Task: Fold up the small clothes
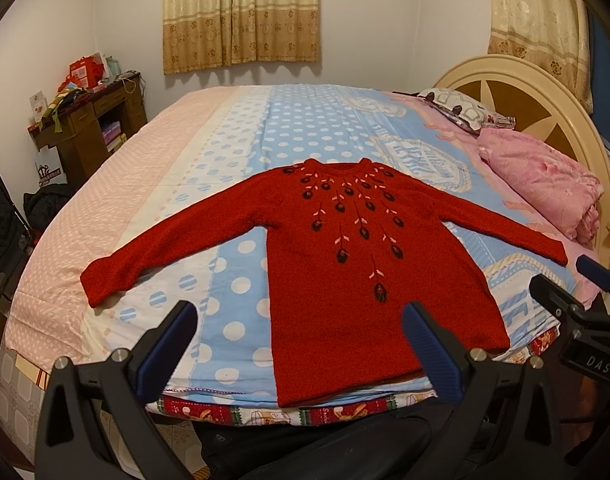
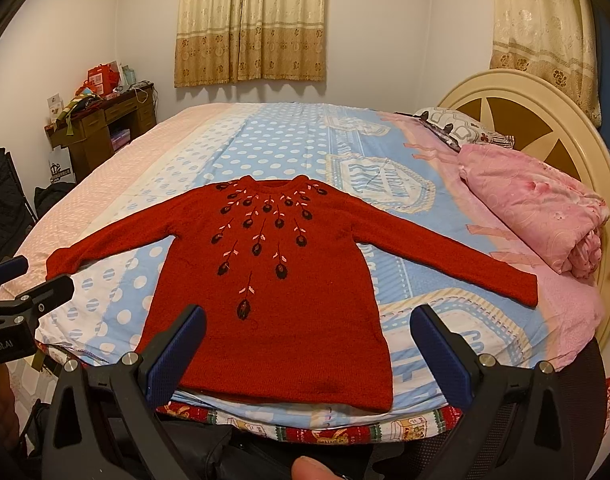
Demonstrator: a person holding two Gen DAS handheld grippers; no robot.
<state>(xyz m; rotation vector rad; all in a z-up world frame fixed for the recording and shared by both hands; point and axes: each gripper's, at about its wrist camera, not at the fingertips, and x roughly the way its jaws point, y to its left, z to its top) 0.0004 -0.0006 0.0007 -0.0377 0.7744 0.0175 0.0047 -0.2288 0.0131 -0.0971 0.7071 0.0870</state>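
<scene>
The red knit sweater (image 1: 345, 264) lies flat, face up, sleeves spread, at the near edge of the bed (image 1: 241, 128), giving the fully spread, empty left gripper (image 1: 301, 336) and right gripper (image 2: 309, 340), hovering above its hem, clear access.

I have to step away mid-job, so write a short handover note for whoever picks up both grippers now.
Left gripper: open, empty, above the near bed edge, short of the hem.
Right gripper: open, empty, also near the hem.
Red sweater: flat, front up on the bed, both sleeves spread out, hem toward you, collar away.
Pink folded quilt and a pillow sit by the headboard, clear of the sweater.
Done: sweater laid out.
Left: every fold; probably sleeves in first, then hem up toward collar.
</scene>
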